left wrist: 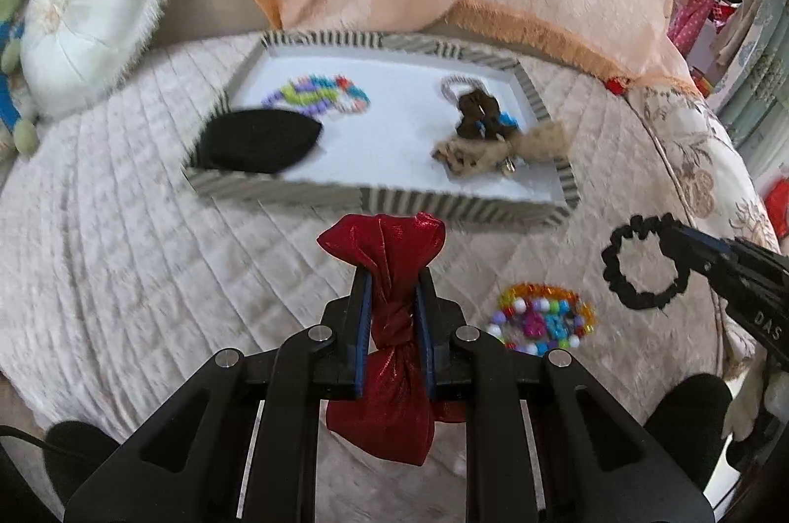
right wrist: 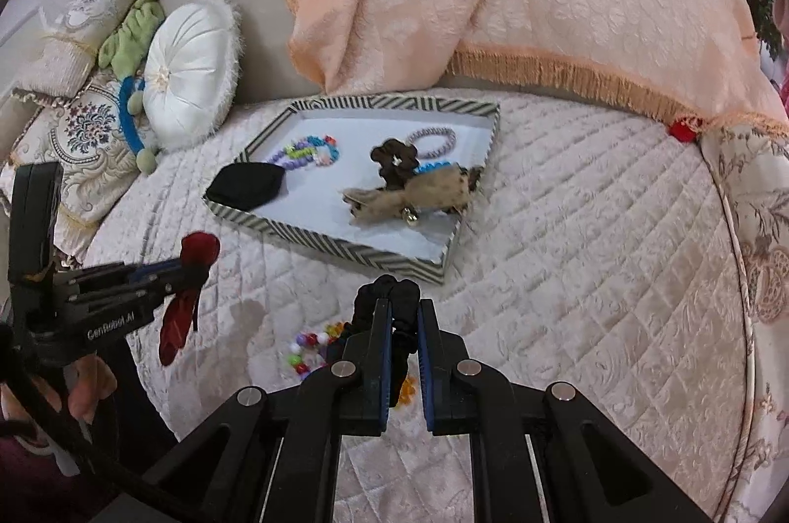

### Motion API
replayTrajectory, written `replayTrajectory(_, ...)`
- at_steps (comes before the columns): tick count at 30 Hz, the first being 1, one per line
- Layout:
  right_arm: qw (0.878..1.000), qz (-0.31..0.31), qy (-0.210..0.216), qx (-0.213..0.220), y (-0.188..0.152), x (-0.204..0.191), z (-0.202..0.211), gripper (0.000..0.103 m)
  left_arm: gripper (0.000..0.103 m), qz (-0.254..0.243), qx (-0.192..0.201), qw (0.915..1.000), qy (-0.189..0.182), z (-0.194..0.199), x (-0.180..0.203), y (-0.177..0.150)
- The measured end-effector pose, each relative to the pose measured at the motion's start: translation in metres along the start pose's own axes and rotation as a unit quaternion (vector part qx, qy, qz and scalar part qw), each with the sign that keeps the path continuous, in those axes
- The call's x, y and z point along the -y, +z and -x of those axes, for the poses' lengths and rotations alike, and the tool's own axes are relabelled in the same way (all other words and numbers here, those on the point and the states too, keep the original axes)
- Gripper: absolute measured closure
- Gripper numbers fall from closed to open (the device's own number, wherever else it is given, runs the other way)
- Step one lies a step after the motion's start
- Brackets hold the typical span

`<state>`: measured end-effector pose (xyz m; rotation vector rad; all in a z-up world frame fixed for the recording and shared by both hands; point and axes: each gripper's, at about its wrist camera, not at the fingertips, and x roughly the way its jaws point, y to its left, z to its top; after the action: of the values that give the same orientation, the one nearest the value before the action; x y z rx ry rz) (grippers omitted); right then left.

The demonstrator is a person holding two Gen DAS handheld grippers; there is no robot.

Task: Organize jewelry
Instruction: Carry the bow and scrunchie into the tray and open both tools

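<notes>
My left gripper (left wrist: pixel 392 276) is shut on a shiny red fabric bow (left wrist: pixel 394 326), held above the quilt just in front of the striped tray (left wrist: pixel 375 200); it also shows in the right wrist view (right wrist: pixel 190 271). My right gripper (right wrist: pixel 403 308) is shut on a black scrunchie (right wrist: pixel 389 294), which hangs as a ring in the left wrist view (left wrist: pixel 643 264). The tray (right wrist: pixel 345 249) holds a black pad (left wrist: pixel 259 141), a pastel bead bracelet (left wrist: pixel 320 94), a brown scrunchie (left wrist: pixel 478 111), a tan furry bow (left wrist: pixel 498 151) and a lilac hair tie (right wrist: pixel 434 138). A colourful bead bracelet (left wrist: pixel 542 318) lies on the quilt.
A quilted pale cushion (right wrist: pixel 567 252) carries everything. A peach fringed blanket (right wrist: pixel 542 5) drapes behind the tray. A white round pillow (left wrist: pixel 89 15) and patterned cushions (right wrist: pixel 74 128) lie at the left. The person's hand (right wrist: pixel 84 395) shows at lower left.
</notes>
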<state>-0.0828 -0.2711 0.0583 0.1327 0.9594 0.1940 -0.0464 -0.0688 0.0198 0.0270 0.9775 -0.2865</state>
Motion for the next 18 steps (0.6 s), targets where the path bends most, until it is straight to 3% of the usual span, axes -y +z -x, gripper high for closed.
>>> replayTrajectory(18,1.000,0.008,0.010,0.019,0.045,-0.010,-0.008,0.094,0.088,-0.014,0.043,0.9981,0.043,0.005,-0.007,0.048)
